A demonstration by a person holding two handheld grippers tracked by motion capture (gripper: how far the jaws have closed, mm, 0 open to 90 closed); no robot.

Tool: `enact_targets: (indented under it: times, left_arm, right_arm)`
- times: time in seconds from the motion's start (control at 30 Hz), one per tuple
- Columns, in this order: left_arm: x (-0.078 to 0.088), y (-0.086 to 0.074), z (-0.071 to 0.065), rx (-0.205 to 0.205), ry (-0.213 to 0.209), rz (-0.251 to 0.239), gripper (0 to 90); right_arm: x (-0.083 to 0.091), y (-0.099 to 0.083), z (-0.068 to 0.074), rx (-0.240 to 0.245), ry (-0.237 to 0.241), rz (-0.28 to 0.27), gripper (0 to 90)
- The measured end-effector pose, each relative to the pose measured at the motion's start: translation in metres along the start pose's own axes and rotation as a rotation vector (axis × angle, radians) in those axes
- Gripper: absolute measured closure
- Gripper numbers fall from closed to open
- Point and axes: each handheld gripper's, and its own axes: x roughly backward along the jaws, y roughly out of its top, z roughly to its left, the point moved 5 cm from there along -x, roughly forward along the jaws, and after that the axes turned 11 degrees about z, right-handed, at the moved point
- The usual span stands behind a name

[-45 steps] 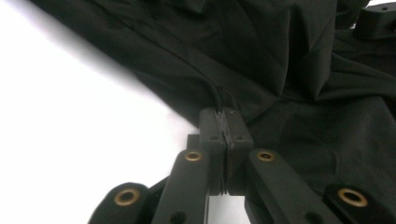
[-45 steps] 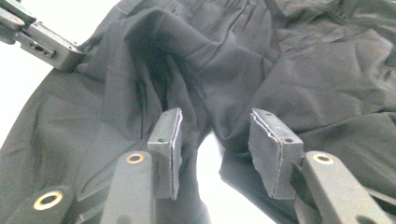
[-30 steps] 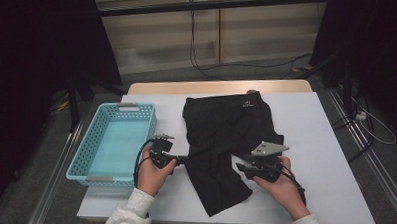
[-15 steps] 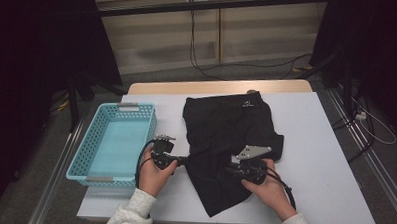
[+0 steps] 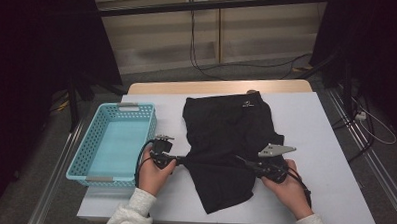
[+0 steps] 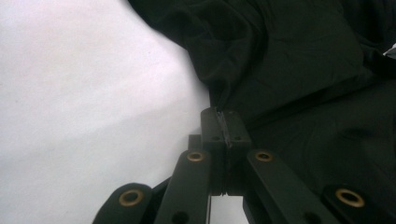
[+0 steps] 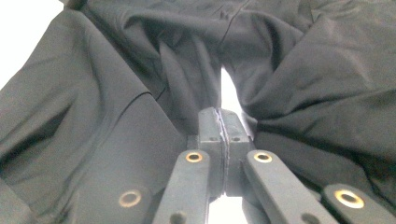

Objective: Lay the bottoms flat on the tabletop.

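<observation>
My left tool [image 5: 181, 160] pinched the left edge of the shorts [image 5: 225, 143] on the counter [image 5: 325, 146]; my right tool [image 5: 246, 161] had just closed, clamping cloth mid-garment.

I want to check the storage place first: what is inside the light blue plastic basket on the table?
The light blue plastic basket shows a bare floor with nothing lying in it. Its near wall hides a narrow strip of the floor, so that strip cannot be checked.

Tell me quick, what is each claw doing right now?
Left claw: closed on the edge of the black shorts.
Right claw: its jaws have just been closing and now pinch the black shorts.
</observation>
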Motion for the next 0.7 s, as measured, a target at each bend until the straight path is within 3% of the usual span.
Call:
enact_targets:
  times: [0.07,0.17,0.23,0.37,0.53,0.63,0.7]
  left_arm:
    - [-0.001,0.000,-0.002,-0.012,0.004,-0.009,87.2]
    - [-0.001,0.000,-0.003,-0.016,-0.026,-0.013,74.2]
    - [0.001,0.000,-0.004,-0.022,-0.023,-0.023,61.9]
    - [0.004,-0.001,-0.008,-0.042,-0.011,-0.039,48.7]
    - [0.003,-0.007,-0.012,-0.068,0.007,-0.036,42.0]
    - [0.005,-0.011,-0.015,-0.070,0.020,-0.052,37.9]
    - [0.008,-0.013,-0.017,-0.073,0.020,-0.052,35.9]
  right_arm:
    - [-0.001,-0.002,0.001,0.007,-0.006,0.006,88.6]
    - [-0.004,-0.003,0.002,0.006,-0.026,0.021,83.6]
    - [-0.004,-0.003,0.001,0.004,-0.032,0.019,81.8]
    - [0.003,0.000,0.001,0.005,-0.053,-0.010,74.5]
    - [0.014,0.009,0.021,0.042,-0.020,-0.056,66.3]
    - [0.015,0.015,0.037,0.074,0.002,-0.055,64.9]
    - [0.008,0.017,0.046,0.092,0.006,-0.025,63.9]
